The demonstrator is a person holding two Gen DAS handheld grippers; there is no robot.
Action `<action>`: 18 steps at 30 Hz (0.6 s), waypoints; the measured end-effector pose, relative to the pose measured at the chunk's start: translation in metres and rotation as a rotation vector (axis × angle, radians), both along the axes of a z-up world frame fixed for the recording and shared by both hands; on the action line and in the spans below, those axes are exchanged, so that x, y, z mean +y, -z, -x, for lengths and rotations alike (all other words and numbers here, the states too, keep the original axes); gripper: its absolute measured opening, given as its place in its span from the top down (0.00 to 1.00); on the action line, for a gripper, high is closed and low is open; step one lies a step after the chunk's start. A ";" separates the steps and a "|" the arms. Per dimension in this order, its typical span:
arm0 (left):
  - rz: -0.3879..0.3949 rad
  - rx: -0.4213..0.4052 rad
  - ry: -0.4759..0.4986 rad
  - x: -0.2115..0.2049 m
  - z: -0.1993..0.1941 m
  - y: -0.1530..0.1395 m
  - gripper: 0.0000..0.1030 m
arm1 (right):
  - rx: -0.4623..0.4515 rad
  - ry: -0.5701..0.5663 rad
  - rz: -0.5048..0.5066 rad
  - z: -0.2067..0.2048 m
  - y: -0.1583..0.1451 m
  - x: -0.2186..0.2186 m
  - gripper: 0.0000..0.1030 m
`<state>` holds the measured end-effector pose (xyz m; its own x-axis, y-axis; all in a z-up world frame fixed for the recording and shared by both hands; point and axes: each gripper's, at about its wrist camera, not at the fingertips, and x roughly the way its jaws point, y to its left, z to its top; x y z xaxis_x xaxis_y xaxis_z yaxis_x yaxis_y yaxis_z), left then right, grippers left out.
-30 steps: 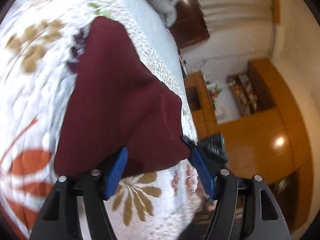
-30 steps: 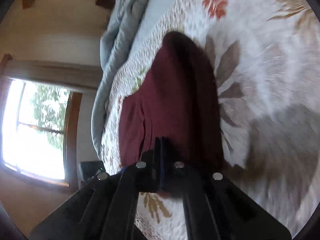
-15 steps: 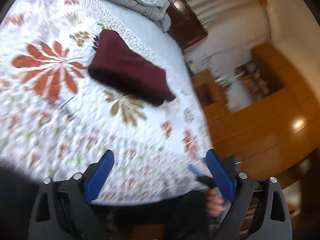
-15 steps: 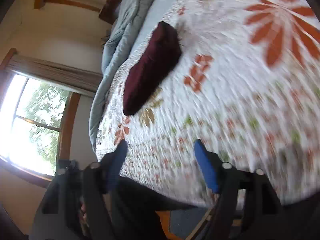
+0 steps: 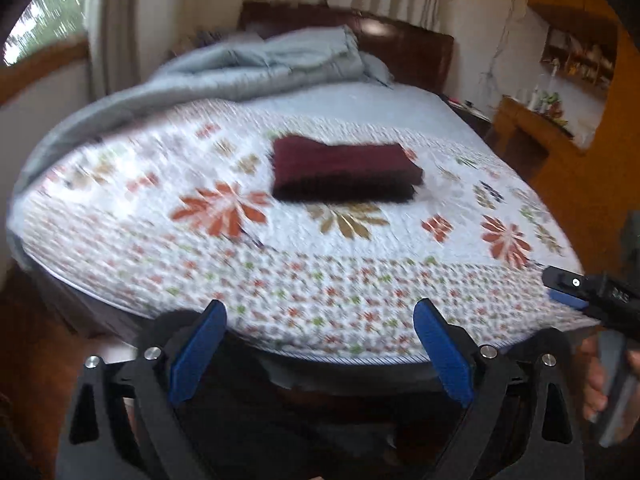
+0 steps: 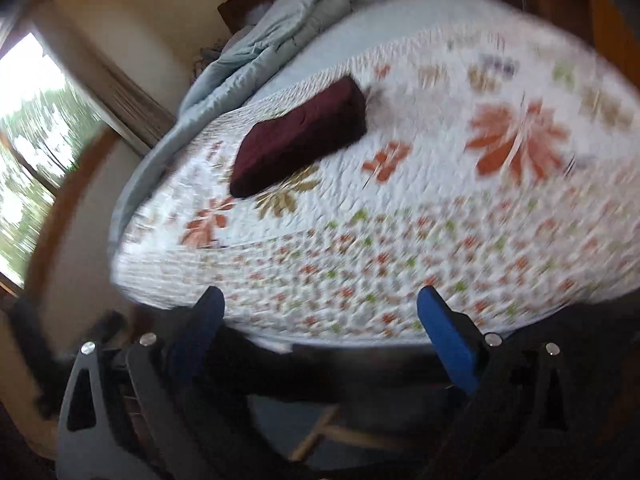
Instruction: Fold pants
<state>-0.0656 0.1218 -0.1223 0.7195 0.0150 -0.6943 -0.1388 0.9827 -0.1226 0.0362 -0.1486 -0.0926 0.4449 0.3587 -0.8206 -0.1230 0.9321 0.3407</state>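
Observation:
The dark maroon pants (image 5: 344, 168) lie folded into a compact rectangle on the floral quilt (image 5: 360, 280), well away from both grippers. In the right wrist view the pants (image 6: 300, 140) sit up and to the left. My left gripper (image 5: 320, 312) hangs over the near edge of the bed, open and holding nothing. My right gripper (image 6: 320, 300) is also back at the bed's edge; its jaws are opening with nothing between them. In the left wrist view, the right gripper (image 5: 576, 292) shows at the right edge, held by a hand (image 5: 596, 384).
A grey-blue duvet (image 5: 260, 68) is bunched at the head of the bed against a dark headboard (image 5: 400, 40). Wooden shelves and a cabinet (image 5: 560, 120) stand to the right. A window (image 6: 32, 140) is on the left wall.
Both grippers have let go of the pants and opened wide. They have drawn back and upward to the foot of the bed, leaving the folded pants lying on the quilt.

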 end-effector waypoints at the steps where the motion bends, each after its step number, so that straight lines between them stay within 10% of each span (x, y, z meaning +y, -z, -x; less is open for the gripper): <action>1: -0.020 -0.013 -0.002 -0.003 0.003 -0.006 0.08 | -0.032 -0.002 0.042 0.004 -0.006 0.007 0.05; 9: -0.059 -0.063 -0.032 -0.008 0.021 -0.049 0.08 | -0.265 -0.068 0.285 0.034 -0.055 0.058 0.04; 18: -0.045 -0.105 0.004 -0.012 0.035 -0.078 0.08 | -0.401 -0.087 0.340 0.062 -0.101 0.073 0.04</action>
<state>-0.1003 0.1096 -0.0438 0.7884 0.0415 -0.6138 -0.1233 0.9881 -0.0916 -0.0260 -0.0751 0.0086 0.7283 0.1519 -0.6682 -0.2633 0.9623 -0.0683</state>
